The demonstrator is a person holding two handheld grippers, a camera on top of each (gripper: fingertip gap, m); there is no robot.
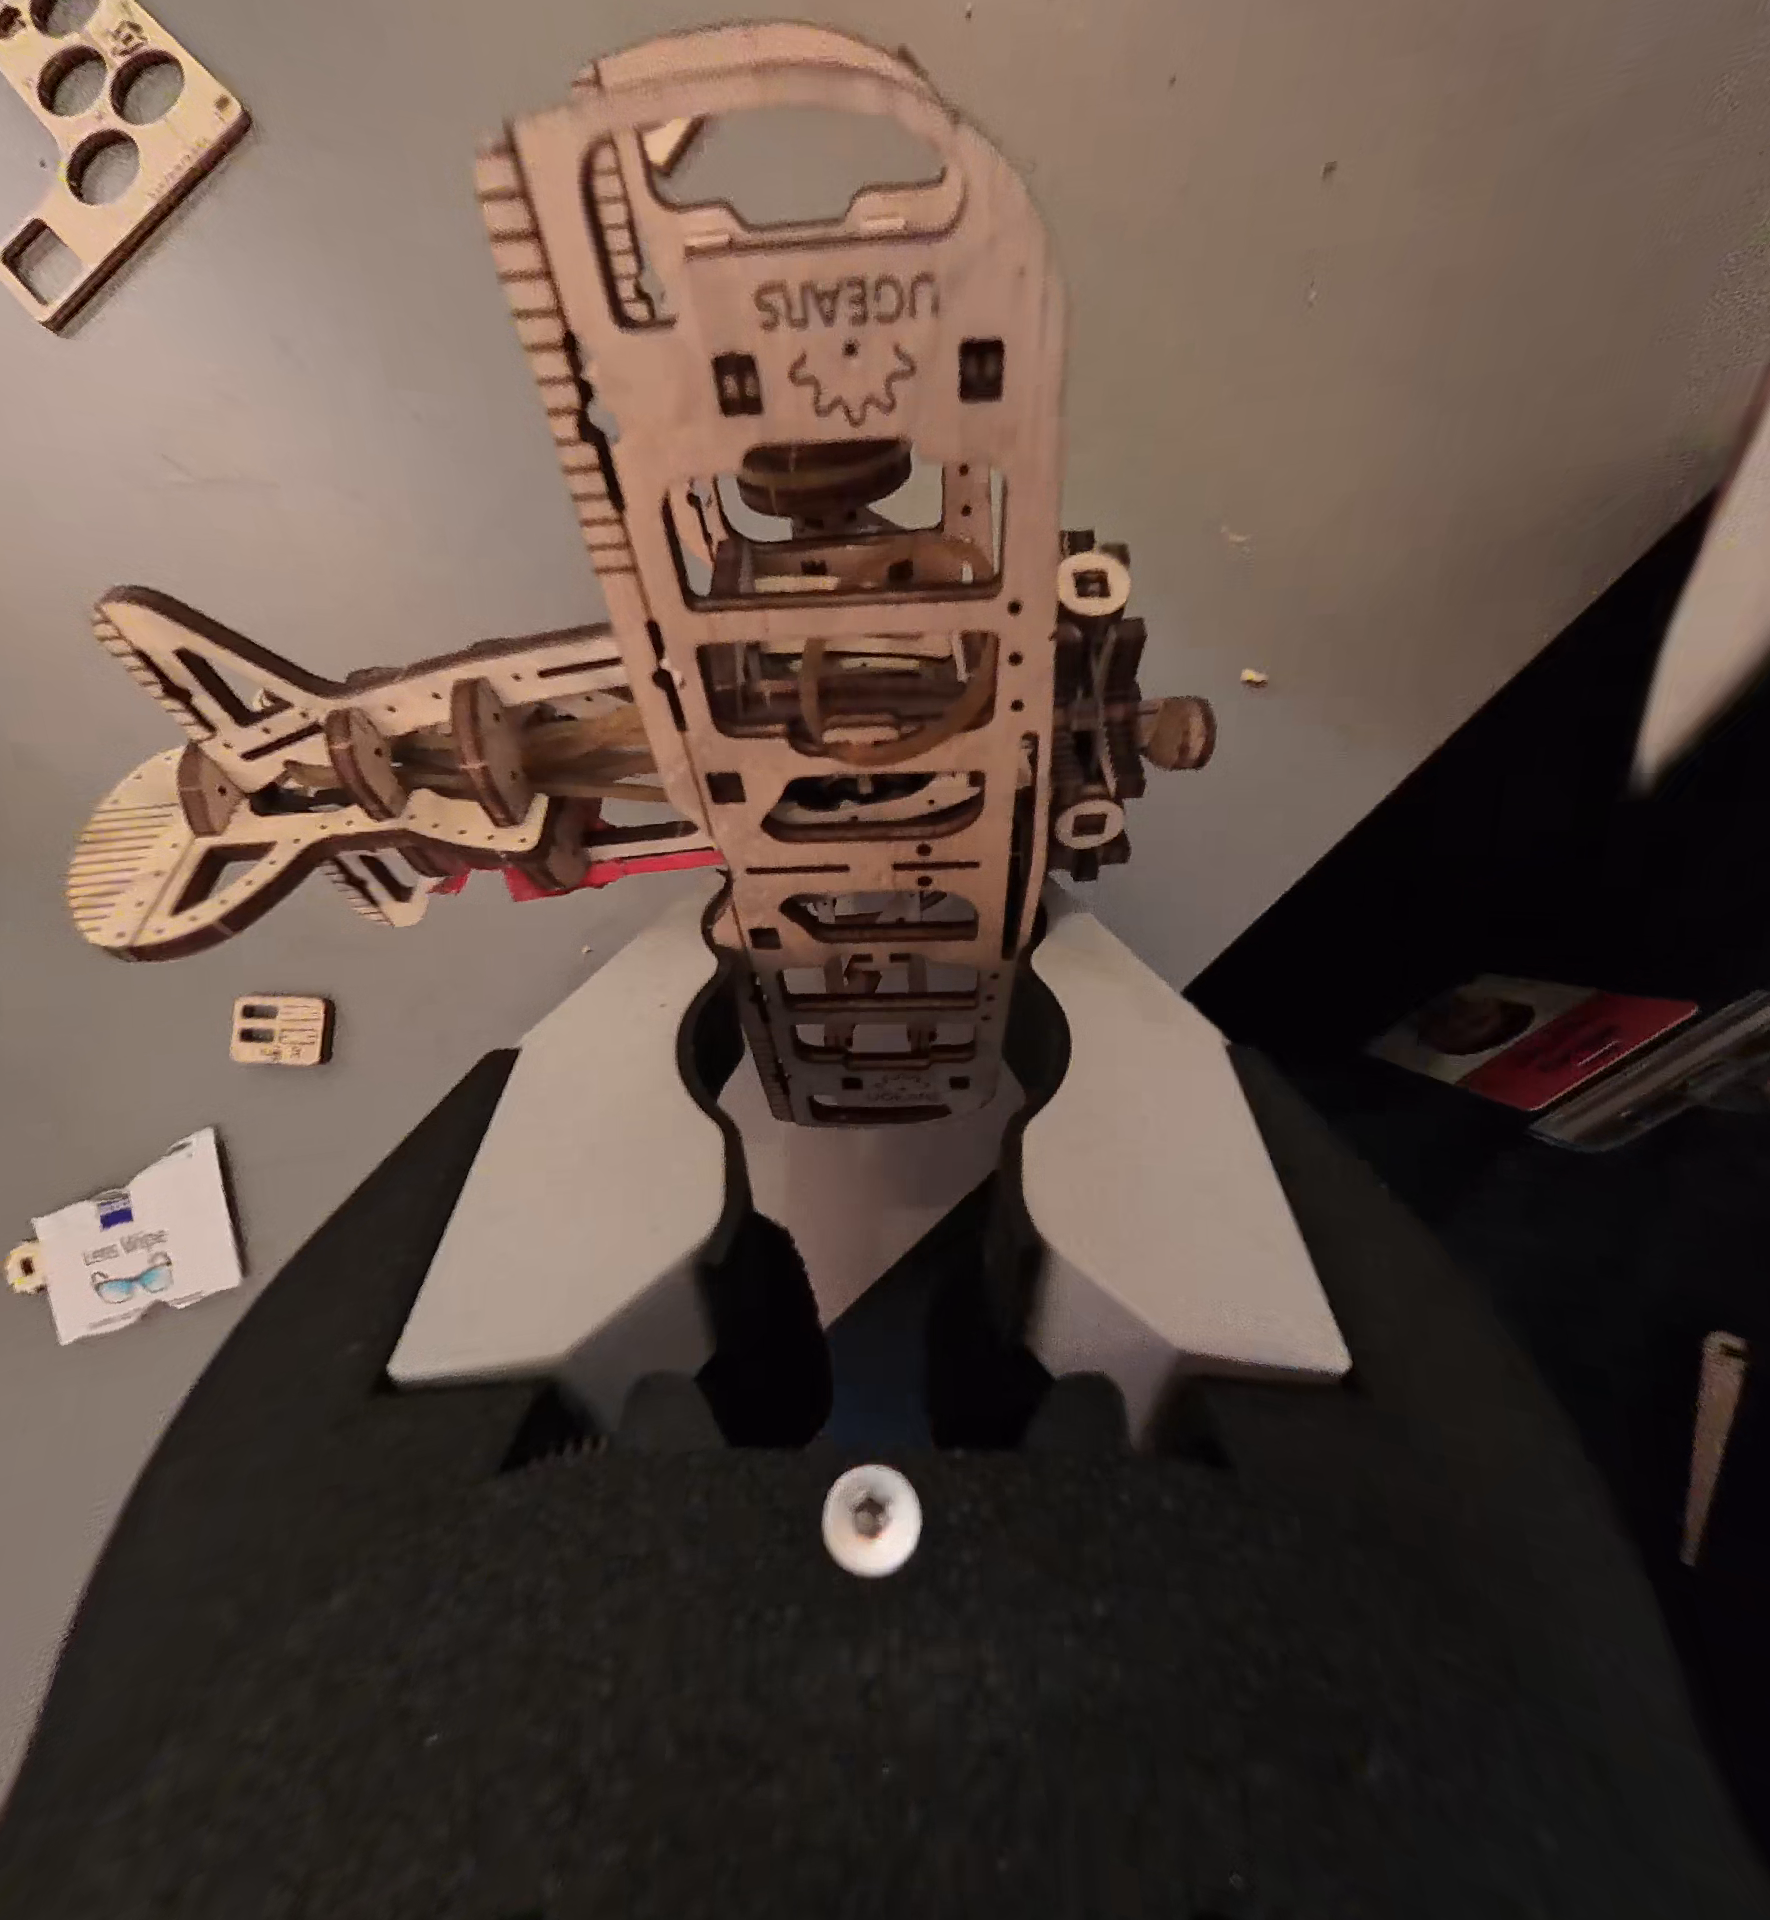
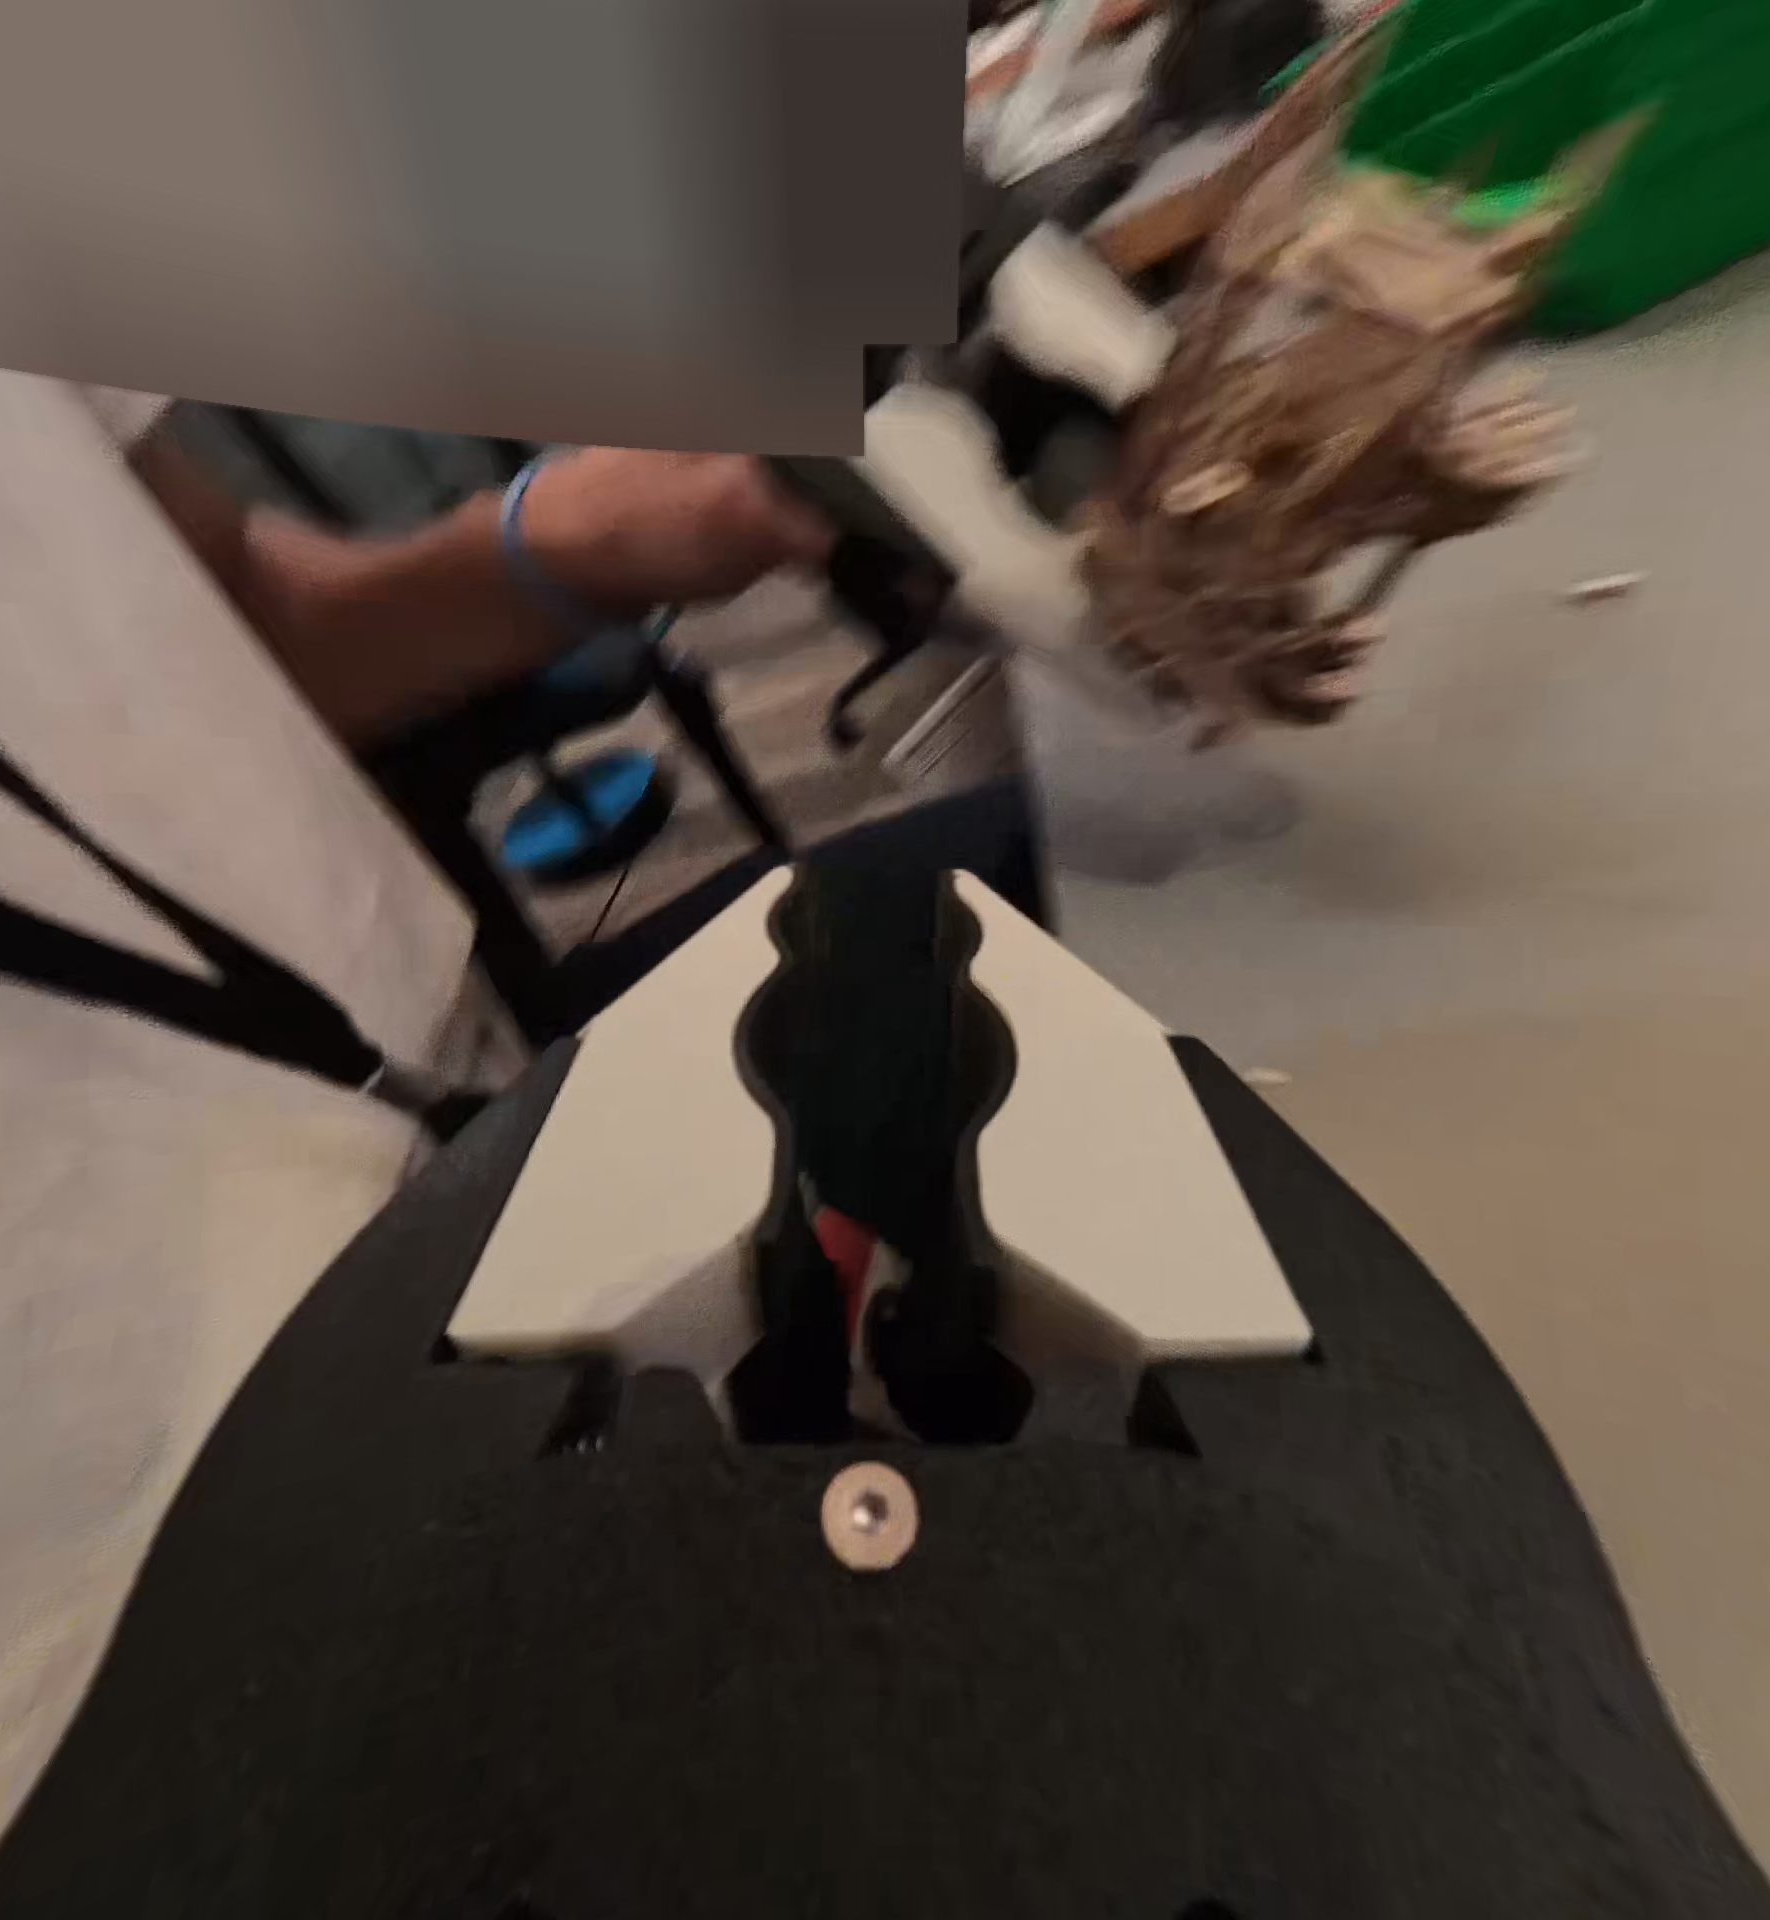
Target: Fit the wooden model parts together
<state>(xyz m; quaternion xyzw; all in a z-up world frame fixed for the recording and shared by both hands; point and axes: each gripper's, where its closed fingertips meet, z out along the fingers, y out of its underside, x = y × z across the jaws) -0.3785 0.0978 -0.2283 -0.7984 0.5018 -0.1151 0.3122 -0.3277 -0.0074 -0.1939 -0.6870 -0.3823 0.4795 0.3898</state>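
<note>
Left gripper (image 1: 876,1023): its two pale grey fingers (image 1: 590,1164) close from both sides on the near tip of a wing, and the model hangs clear above the table.
Held thing: a pale laser-cut wooden model aeroplane (image 1: 819,582) with open rib windows, rubber bands inside and a red strip under the body; its wing runs straight away from the camera.
Tail of the aeroplane: points left of the wing, with a finned tailplane (image 1: 185,821) at the end.
Nose of the aeroplane: sticks out right of the wing, with a dark toothed engine block (image 1: 1104,717).
Table: a grey flat tabletop (image 1: 341,436) lies behind the aeroplane.
Loose parts: a small slotted wooden tile (image 1: 281,1031) lies below the tail; a leftover wooden sheet with round holes (image 1: 102,135) lies far up-left of the aeroplane.
Other item: a white paper sachet (image 1: 138,1236) lies below the small tile, near the left gripper's black body.
Right of the aeroplane: a dark surface with a red and white card (image 1: 1535,1049).
Right gripper (image 2: 873,904): the fingers (image 2: 632,1164) stand narrow, a slim dark gap between them, with nothing gripped at the tips.
Right view: heavily blurred; the aeroplane (image 2: 1307,488) shows up-right of the right gripper, in the left gripper (image 2: 1026,561), whose handle a person's hand (image 2: 652,530) holds.
</note>
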